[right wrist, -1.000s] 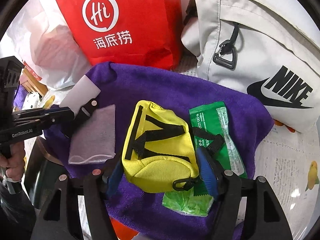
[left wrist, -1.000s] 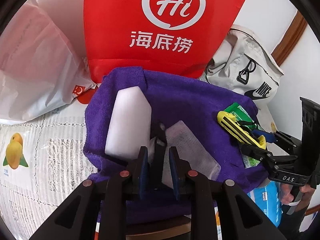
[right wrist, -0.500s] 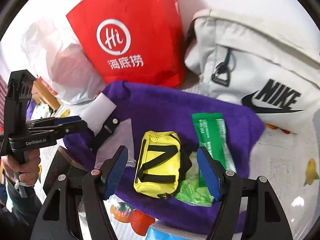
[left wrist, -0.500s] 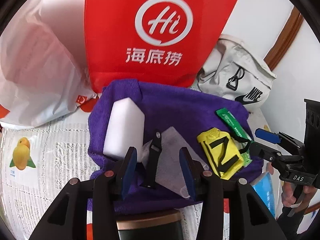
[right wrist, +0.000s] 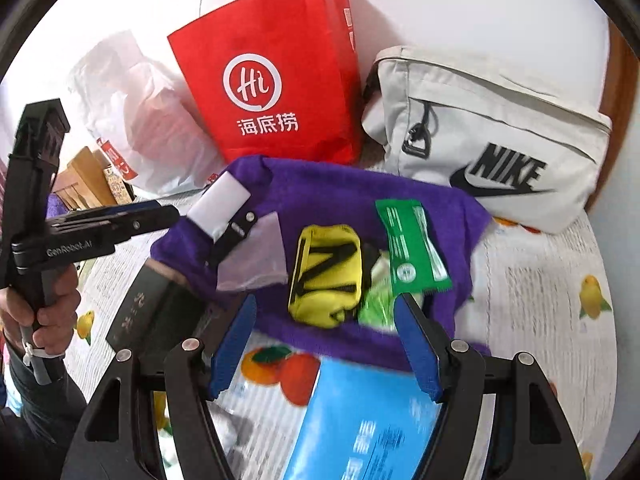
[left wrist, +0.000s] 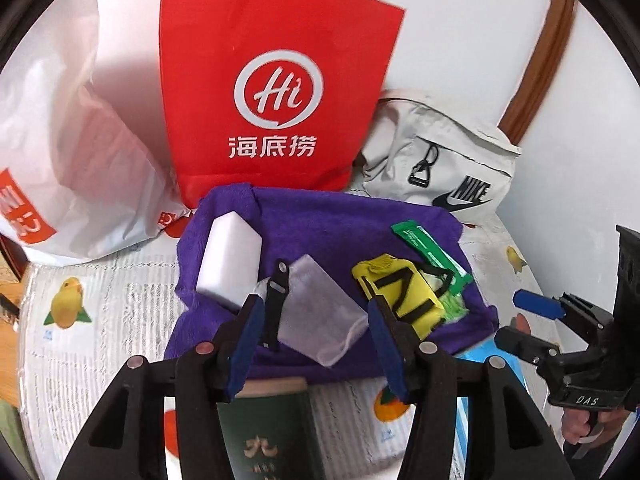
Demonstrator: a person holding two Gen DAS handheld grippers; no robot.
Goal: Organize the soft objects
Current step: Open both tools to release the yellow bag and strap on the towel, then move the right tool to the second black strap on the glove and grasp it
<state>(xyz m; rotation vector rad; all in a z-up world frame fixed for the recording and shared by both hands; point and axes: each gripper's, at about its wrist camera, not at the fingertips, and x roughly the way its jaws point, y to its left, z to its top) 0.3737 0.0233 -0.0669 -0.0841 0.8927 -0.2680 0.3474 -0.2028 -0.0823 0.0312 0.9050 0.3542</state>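
A purple towel (left wrist: 340, 220) (right wrist: 340, 188) lies on the table. On it sit a white sponge block (left wrist: 230, 264) (right wrist: 220, 204), a grey mesh pouch (left wrist: 320, 312) (right wrist: 256, 256) with a black strap (left wrist: 276, 300), a yellow pouch (left wrist: 404, 296) (right wrist: 324, 276) and a green wipes packet (left wrist: 428, 248) (right wrist: 412, 248). My left gripper (left wrist: 316, 344) is open and empty, just short of the towel's near edge. My right gripper (right wrist: 324, 344) is open and empty, back from the yellow pouch. Each gripper shows in the other's view, the right (left wrist: 524, 320) and the left (right wrist: 160, 214).
A red paper bag (left wrist: 272, 92) (right wrist: 276, 80), a white plastic bag (left wrist: 72, 152) and a beige Nike bag (left wrist: 440, 164) (right wrist: 492, 152) stand behind the towel. A dark green box (left wrist: 268, 432) (right wrist: 156, 312) and a blue packet (right wrist: 368, 420) lie near me on the fruit-print tablecloth (left wrist: 80, 344).
Both grippers have opened and pulled back from the towel. The left let go of the black strap and the right released the yellow pouch, which now lie on the towel.
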